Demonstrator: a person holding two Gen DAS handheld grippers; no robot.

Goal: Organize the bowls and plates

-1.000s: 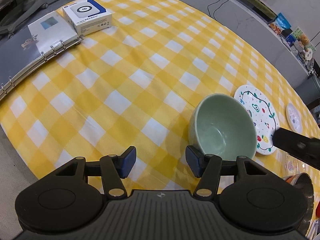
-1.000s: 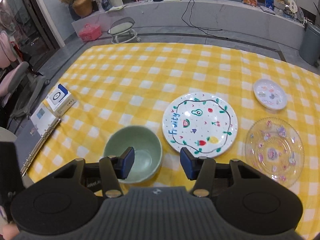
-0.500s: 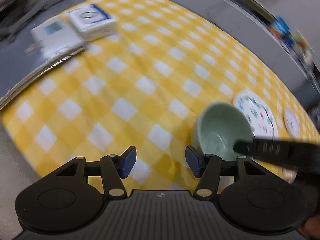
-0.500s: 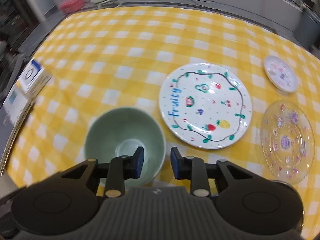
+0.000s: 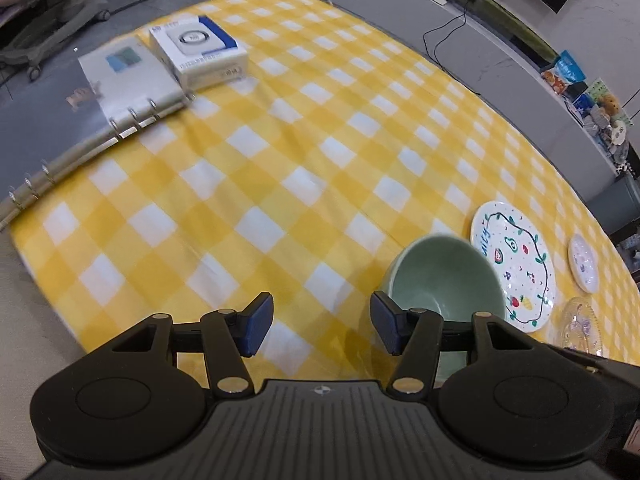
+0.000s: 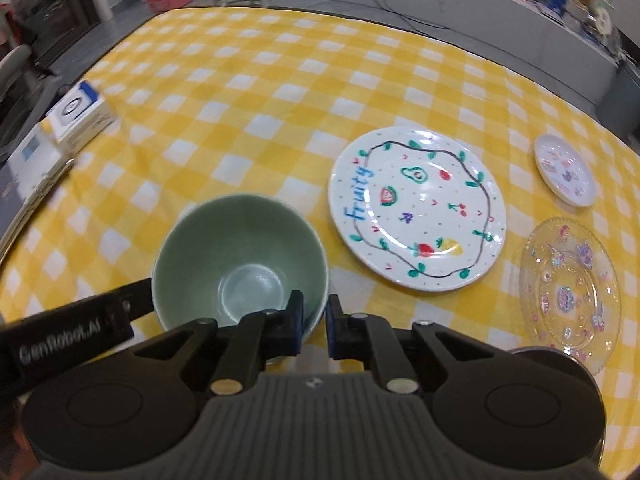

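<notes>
A pale green bowl [image 5: 444, 280] [image 6: 240, 248] stands upright on the yellow checked cloth. My right gripper [image 6: 314, 324] is closing on its near rim, one pad inside the bowl and one outside, both against the wall. My left gripper [image 5: 320, 328] hangs open over bare cloth just left of the bowl, nothing between its pads. One of its fingers [image 6: 120, 312] shows beside the bowl in the right wrist view. Right of the bowl lie a white "Fruity" plate [image 5: 516, 272] [image 6: 416, 208], a small white plate [image 5: 583, 264] [image 6: 564, 170] and a clear glass plate [image 5: 580, 324] [image 6: 568, 288].
A ring binder [image 5: 80, 120] and a white and blue box [image 5: 198, 50] [image 6: 80, 116] lie at the table's left end. A grey counter with a cable and packets runs behind the table. Chairs stand on the floor at the far left.
The right gripper has come down onto the bowl and its jaws have narrowed from wide apart to a slim gap around the near rim. The left gripper has stayed open, almost in place.
</notes>
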